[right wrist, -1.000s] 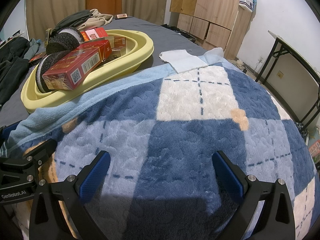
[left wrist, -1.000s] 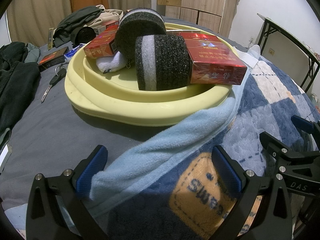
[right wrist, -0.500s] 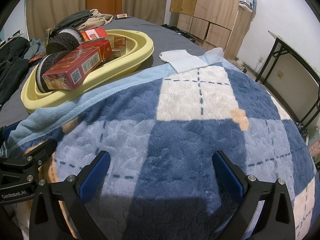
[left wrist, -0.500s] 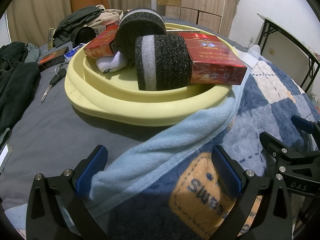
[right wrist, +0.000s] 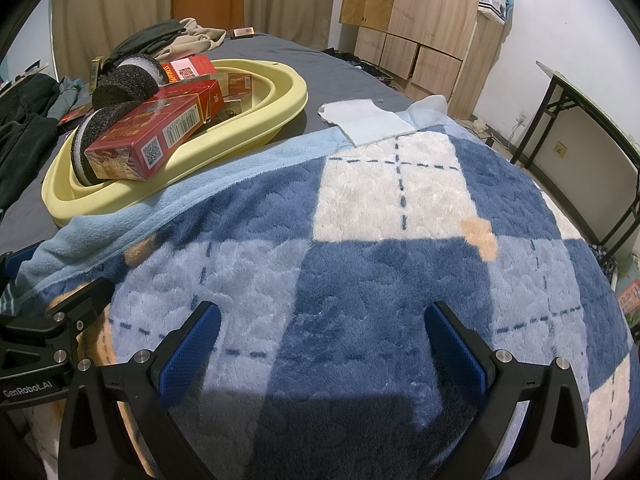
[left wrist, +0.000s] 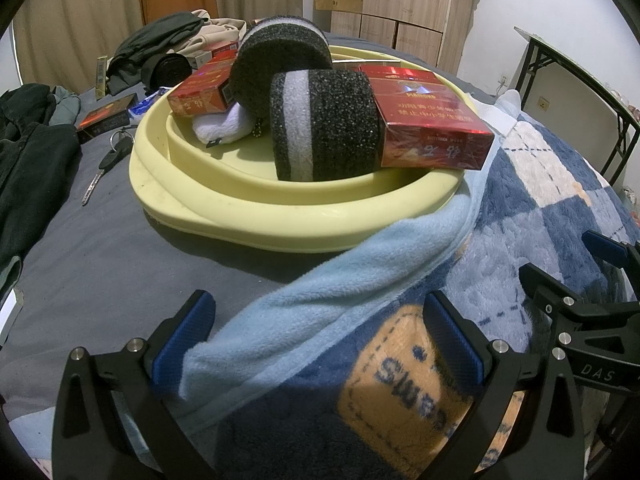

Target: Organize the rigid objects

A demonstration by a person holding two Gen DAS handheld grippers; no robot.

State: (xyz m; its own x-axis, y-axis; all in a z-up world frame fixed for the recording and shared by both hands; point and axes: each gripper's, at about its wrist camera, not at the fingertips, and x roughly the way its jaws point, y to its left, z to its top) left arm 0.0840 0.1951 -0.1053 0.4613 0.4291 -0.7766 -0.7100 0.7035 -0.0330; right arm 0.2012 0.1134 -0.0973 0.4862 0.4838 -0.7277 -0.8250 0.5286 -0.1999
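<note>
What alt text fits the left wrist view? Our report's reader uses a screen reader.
A yellow basin on a grey bed holds two black foam rolls and red boxes; the open left gripper hovers over a blue blanket.

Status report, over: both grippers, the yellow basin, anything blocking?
Left gripper open, empty. Right gripper open, empty, over blanket. Yellow basin loaded: foam rolls, red boxes. Blanket edge against basin.

What you can't make out from either wrist view

Your yellow basin [left wrist: 248, 208] has its floor mostly covered by the foam rolls [left wrist: 324, 128] and red cartons [left wrist: 432, 128], and the small boxes behind them [right wrist: 238, 84] are half hidden. The carton print is too small to read. The picture's edge crops your left gripper [left wrist: 320, 336] and right gripper [right wrist: 320, 340] below the fingers.
</note>
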